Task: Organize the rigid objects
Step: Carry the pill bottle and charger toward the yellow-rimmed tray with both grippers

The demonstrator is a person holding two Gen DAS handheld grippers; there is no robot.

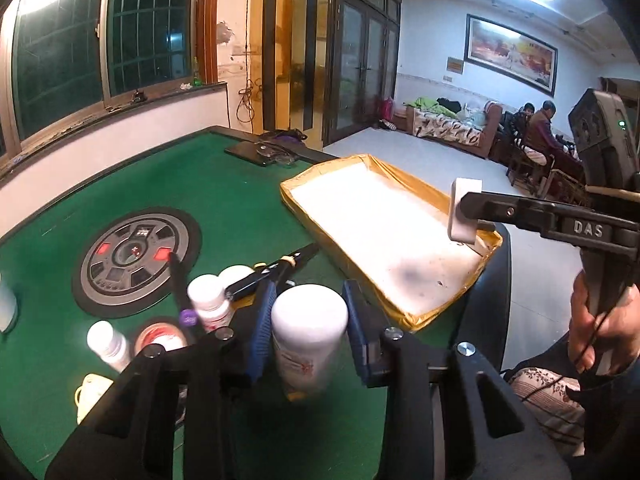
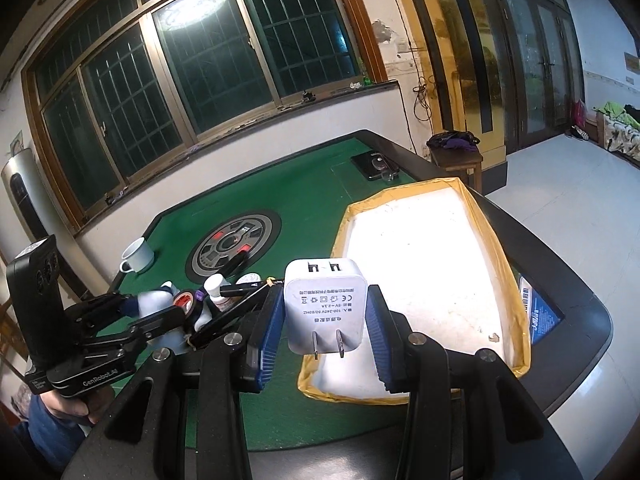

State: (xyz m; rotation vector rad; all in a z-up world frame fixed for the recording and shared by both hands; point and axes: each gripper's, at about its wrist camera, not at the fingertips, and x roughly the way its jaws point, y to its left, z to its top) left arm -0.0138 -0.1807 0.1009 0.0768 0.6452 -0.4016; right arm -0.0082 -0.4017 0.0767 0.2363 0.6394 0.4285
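While lifted clear of the green worktop (image 1: 200, 184), held upright at 6 o'clock in the left wrist view: a white bottle (image 1: 310, 320), with the blue pads of the left hand-held gripper (image 1: 308, 292) pressed on both flanks. Kept vertical and gripped across the round body, probably to stop any slip or tilt in transit.

Likewise at 6 o'clock in the right wrist view: a white power adapter (image 2: 325, 312), pinched by its flat sides in the right hand-held gripper (image 2: 325, 292), prongs pointing back toward the camera. Hovering over the near rim of the yellow-edged tray (image 2: 352, 397), so apparently about to be set down inside. Seemingly nothing on the white tray floor yet.

Just beyond the bottle, toward 10 o'clock, waiting in a loose cluster: small white bottles (image 1: 208, 300), a tape roll (image 1: 160, 338) and a dark pen (image 1: 272, 270), the pen lying across the bottle tops. Presumably next for collection.

Further out at 10 o'clock, set into the felt: a round control dial (image 1: 136, 254). Farther still at 12 o'clock, lying flat near the far edge and well apart from the rest: a dark phone-like slab (image 1: 256, 150).
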